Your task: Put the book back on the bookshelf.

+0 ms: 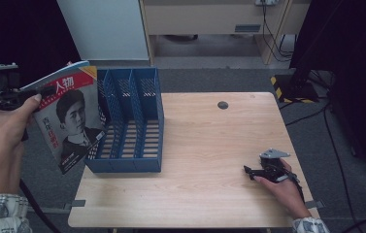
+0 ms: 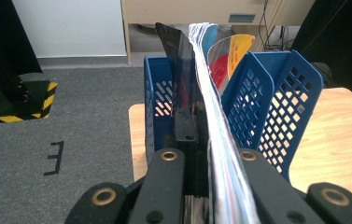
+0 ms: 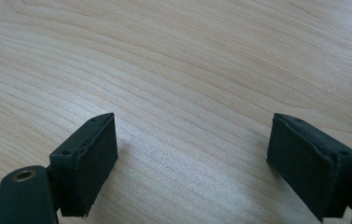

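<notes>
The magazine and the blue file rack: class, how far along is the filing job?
Done: the left tool is shut on the magazine, lifted off the table. In hand: it hangs beside the blue file rack, left of it. Left: probably slotting it into a compartment; all look empty. The right tool rests open on the table.

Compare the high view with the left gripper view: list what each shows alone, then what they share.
High view alone: the magazine's cover with a portrait, the whole wooden table, and the right gripper resting open on it.

Left gripper view alone: the left gripper clamped on the magazine's edge, and the yellow-black striped base on the carpet.

Both: the blue file organizer and the magazine.
</notes>
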`<state>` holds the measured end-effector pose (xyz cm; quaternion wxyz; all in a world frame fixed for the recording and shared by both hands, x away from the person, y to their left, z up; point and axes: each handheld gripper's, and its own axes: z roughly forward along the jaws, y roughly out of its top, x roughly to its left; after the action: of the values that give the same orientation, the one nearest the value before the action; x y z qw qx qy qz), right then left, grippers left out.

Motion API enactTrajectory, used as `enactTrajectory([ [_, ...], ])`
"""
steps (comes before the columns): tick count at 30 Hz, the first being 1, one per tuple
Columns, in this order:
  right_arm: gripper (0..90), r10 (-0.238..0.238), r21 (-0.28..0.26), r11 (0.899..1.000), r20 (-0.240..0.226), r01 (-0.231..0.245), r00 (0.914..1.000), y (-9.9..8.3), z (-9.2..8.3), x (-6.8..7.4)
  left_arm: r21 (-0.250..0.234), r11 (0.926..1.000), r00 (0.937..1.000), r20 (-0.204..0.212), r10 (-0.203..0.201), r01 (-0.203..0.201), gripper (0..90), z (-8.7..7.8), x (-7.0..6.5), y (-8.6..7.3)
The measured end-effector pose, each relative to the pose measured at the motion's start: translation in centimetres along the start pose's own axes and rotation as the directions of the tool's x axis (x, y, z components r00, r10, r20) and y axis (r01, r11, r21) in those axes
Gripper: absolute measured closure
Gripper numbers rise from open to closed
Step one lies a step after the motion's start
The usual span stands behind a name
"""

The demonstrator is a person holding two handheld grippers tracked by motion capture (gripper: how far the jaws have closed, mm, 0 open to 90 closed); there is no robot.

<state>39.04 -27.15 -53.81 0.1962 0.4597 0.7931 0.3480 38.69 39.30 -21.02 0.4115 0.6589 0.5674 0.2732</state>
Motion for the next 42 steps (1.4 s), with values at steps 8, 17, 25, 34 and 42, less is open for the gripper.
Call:
enactTrajectory([
  [8,16.4,0.0,0.0,1.0,0.0,0.0,1.0,0.0,0.0,0.0,-0.002,0.9997,0.9995,-0.016,-0.026,0.026,86.6,1.4,0.3,0.4],
  [17,16.4,0.0,0.0,1.0,0.0,0.0,1.0,0.0,0.0,0.0,0.008,0.9998,0.9993,-0.034,-0.018,0.018,86.6,3.0,0.0,0.8],
  [25,16.4,-0.002,-0.002,1.0,0.001,0.002,1.0,0.0,0.0,0.0,-0.005,0.9998,0.9995,-0.022,-0.021,0.021,86.6,4.0,-0.1,0.9],
  [34,16.4,-0.002,-0.003,1.0,0.001,0.002,1.0,0.0,0.0,0.0,0.004,1.0,0.9996,-0.027,0.008,-0.008,86.6,4.9,-0.7,1.0],
  [42,16.4,-0.002,-0.003,1.0,0.001,0.002,1.0,0.0,0.0,0.0,-0.013,0.9997,0.9995,-0.024,0.021,-0.022,86.6,5.3,-1.0,1.0],
])
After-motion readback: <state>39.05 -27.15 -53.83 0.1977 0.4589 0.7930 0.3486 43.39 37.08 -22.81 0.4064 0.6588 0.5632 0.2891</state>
